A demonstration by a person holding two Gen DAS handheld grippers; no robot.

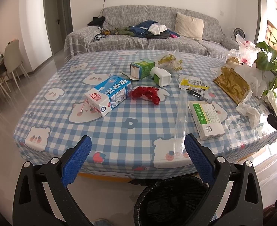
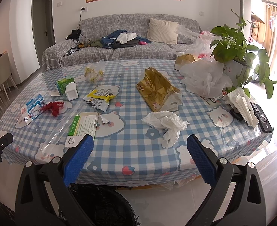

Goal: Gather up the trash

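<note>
Trash lies spread over the blue checked table: a blue milk carton, a red net scrap, a green box, a white bottle, a clear plastic tube, a white-green medicine box, a yellow wrapper, a gold bag and a crumpled tissue. A black-lined bin stands on the floor below the table's front edge. My left gripper hangs open over that edge, empty. My right gripper is open and empty, short of the tissue.
A potted plant with white plastic bags stands at the table's right. A phone and folded napkins lie near the right edge. A grey sofa sits behind; dining chairs stand at left.
</note>
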